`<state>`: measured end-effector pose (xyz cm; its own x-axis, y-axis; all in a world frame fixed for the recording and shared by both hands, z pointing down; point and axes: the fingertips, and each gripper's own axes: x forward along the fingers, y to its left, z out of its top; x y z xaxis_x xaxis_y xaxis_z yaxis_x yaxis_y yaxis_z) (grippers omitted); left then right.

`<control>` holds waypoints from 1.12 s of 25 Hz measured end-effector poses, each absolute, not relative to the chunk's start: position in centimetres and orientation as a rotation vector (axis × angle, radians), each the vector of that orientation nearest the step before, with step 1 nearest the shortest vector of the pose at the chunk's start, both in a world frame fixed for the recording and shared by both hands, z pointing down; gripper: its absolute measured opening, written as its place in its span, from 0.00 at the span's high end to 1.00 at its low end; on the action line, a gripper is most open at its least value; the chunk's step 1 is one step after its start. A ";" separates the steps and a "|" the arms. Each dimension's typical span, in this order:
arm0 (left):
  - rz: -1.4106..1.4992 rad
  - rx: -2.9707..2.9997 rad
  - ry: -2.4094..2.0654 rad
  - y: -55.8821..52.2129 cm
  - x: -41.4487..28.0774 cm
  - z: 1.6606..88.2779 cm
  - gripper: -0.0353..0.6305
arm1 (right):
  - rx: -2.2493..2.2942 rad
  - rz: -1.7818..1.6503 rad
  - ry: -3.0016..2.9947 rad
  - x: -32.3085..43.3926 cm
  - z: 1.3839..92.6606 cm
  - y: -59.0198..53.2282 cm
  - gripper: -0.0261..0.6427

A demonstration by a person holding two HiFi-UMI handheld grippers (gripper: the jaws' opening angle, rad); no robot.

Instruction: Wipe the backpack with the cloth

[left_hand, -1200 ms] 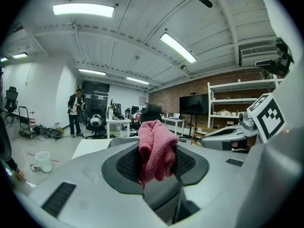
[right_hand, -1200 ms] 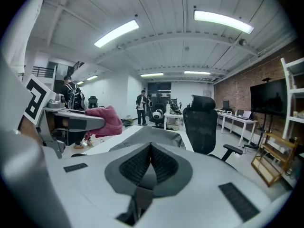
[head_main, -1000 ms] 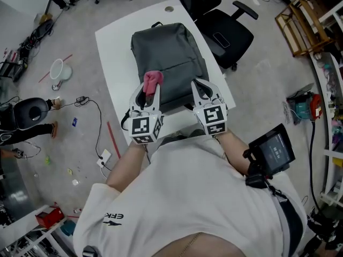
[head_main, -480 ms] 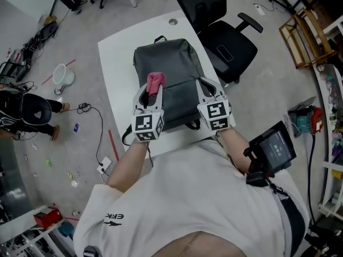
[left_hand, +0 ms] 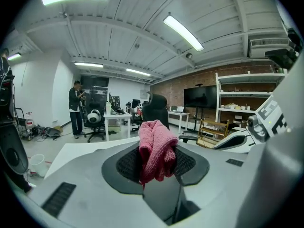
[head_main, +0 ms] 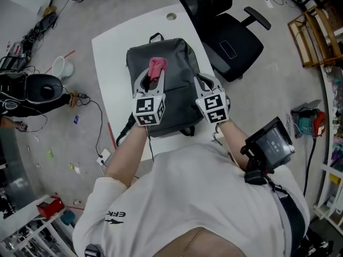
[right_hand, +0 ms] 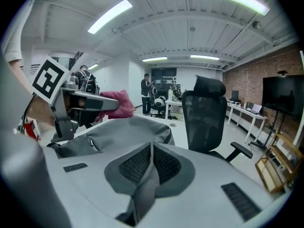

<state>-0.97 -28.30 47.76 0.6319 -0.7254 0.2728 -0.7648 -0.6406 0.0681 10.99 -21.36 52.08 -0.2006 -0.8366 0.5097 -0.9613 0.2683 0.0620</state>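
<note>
Now pinching the pink cloth (head_main: pixel 157 67) in the left gripper (head_main: pixel 153 78) over the backpack (head_main: pixel 177 58) on the table (head_main: pixel 110 52), clamping its fabric with the right gripper (head_main: pixel 206 82). Might shed the bunched cloth or drag the backpack if pressed too hard.

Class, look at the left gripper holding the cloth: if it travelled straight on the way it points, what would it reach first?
Probably the black office chair past the white table's far end: the left gripper, shut on the pink cloth, points level above the tabletop. Depth is uncertain.
</note>
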 end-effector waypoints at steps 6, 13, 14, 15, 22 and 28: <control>0.400 2.678 -1.200 -31.3 2.6 49.7 0.73 | 1.519 0.419 -2.127 10.2 54.4 -22.1 0.95; 0.504 2.672 -1.150 -32.9 5.9 52.1 0.73 | 1.377 0.429 -2.118 7.9 56.4 -20.6 0.95; 0.524 2.664 -1.141 -33.2 6.3 52.6 0.73 | 1.360 0.432 -2.117 7.6 56.6 -20.5 0.95; 0.546 2.654 -1.134 -33.6 6.6 53.2 0.73 | 1.346 0.435 -2.117 7.4 56.7 -20.4 0.95; 0.643 2.596 -1.171 -34.9 6.0 55.6 0.73 | 1.299 0.440 -2.114 6.4 57.3 -19.7 0.95; 0.656 2.519 -1.265 -35.8 1.7 55.2 0.73 | 1.284 0.449 -2.105 6.6 57.6 -19.5 0.95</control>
<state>1.66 -35.79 55.19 0.5225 -0.6938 0.4957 -0.8048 -0.5933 0.0178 6.56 -19.53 57.56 -0.3310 -0.6702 0.6643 -0.8831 0.4681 0.0322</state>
